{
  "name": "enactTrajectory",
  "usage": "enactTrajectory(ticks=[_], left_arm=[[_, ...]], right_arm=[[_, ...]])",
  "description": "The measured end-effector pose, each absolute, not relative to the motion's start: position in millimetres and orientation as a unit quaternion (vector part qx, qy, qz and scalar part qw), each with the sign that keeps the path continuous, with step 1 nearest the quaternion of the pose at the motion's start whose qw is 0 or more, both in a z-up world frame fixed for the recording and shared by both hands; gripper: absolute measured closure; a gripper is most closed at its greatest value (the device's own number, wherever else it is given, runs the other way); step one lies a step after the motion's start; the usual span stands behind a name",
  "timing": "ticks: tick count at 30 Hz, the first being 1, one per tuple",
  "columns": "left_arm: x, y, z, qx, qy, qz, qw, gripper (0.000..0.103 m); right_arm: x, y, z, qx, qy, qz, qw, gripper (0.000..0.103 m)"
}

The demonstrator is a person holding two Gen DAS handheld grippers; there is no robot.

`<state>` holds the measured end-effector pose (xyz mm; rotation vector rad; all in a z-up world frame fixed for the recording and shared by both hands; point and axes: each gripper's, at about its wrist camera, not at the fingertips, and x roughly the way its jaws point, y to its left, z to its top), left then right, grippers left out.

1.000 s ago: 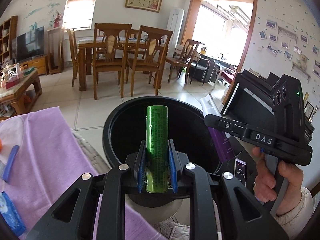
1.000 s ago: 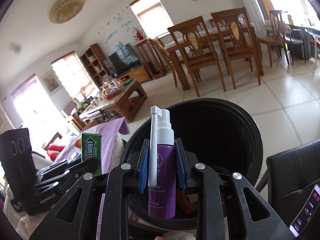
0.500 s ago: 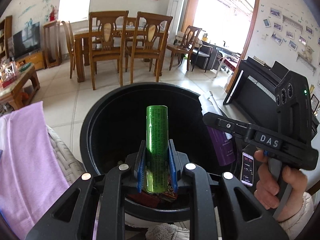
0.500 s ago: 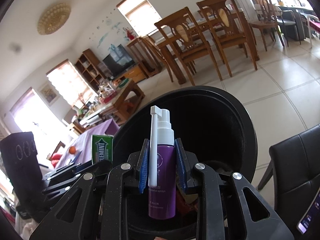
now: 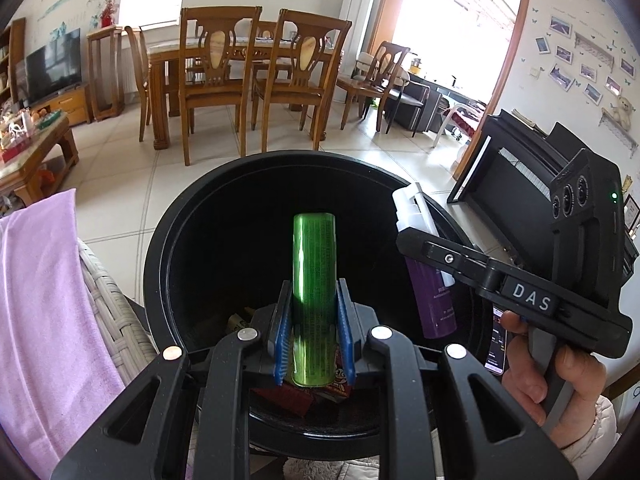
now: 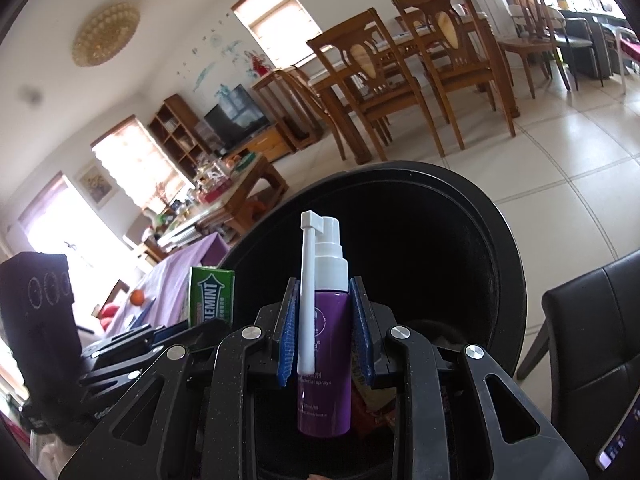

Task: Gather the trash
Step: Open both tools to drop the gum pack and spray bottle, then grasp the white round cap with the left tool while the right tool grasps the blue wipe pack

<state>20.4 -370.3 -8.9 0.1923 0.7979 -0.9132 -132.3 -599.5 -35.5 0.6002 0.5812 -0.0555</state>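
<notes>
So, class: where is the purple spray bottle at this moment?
The purple spray bottle is clamped upright in the right gripper, over the open black bin, right of the green gum pack.

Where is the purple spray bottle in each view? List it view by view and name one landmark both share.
Left wrist: purple spray bottle right of centre, clamped in the right gripper over the bin's right rim.
Right wrist: purple spray bottle bottom centre, upright between the blue pads.
Shared landmark: the black trash bin.
</notes>
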Motion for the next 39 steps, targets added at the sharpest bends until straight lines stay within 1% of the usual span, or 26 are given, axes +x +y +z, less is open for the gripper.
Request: enactTrajectory(ticks=[6, 8, 9, 10, 11, 12, 13, 14, 15, 21, 24, 26, 28, 33, 39], left_arm=[[22, -368, -7, 0.09, 0.375, -0.418, 0.823, 0.08], [22, -364, -5, 0.084, 0.379, -0.416, 0.823, 0.08], [21, -361, -4, 0.08, 0.379, -0.416, 0.823, 0.079], [21, -359, -2, 0.077, 0.379, -0.416, 0.823, 0.078], [20, -357, 0, 0.075, 0.378, -0.415, 0.824, 0.076], [18, -351, 3, 0.071, 0.376, -0.411, 0.827, 0.066], [17, -346, 6, 0.068, 0.373, -0.409, 0.83, 0.053], [15, -338, 10, 0.062, 0.365, -0.406, 0.836, 0.049], [13, -331, 13, 0.059, 0.36, -0.404, 0.839, 0.047], [13, -259, 28, 0.024, 0.35, -0.374, 0.859, 0.047], [20, -211, 28, 0.014, 0.349, -0.329, 0.877, 0.047], [26, -178, 25, 0.001, 0.352, -0.298, 0.887, 0.046], [33, -146, 22, -0.011, 0.359, -0.264, 0.895, 0.037], [54, -72, 6, -0.015, 0.392, -0.184, 0.901, 0.037], [85, -32, -18, 0.011, 0.447, -0.152, 0.882, 0.039]], right_arm=[[-132, -596, -38, 0.29, 0.285, -0.032, 0.913, 0.076], [-132, -592, -36, 0.287, 0.286, -0.031, 0.914, 0.071], [-133, -590, -33, 0.286, 0.285, -0.029, 0.914, 0.065], [-133, -589, -31, 0.285, 0.283, -0.028, 0.915, 0.053], [-133, -586, -29, 0.281, 0.282, -0.031, 0.917, 0.048], [-134, -583, -27, 0.28, 0.281, -0.033, 0.917, 0.035], [-134, -581, -25, 0.281, 0.278, -0.032, 0.918, 0.032], [-135, -578, -23, 0.279, 0.277, -0.031, 0.919, 0.032], [-134, -574, -21, 0.274, 0.278, -0.031, 0.92, 0.032], [-124, -530, -4, 0.236, 0.282, -0.01, 0.93, 0.032], [-111, -495, 5, 0.21, 0.289, 0.017, 0.934, 0.025], [-100, -463, 10, 0.186, 0.299, 0.041, 0.935, 0.025], [-88, -430, 14, 0.162, 0.308, 0.064, 0.935, 0.025], [-54, -336, 16, 0.108, 0.339, 0.129, 0.925, 0.025], [-13, -236, 2, 0.029, 0.39, 0.162, 0.906, 0.025]])
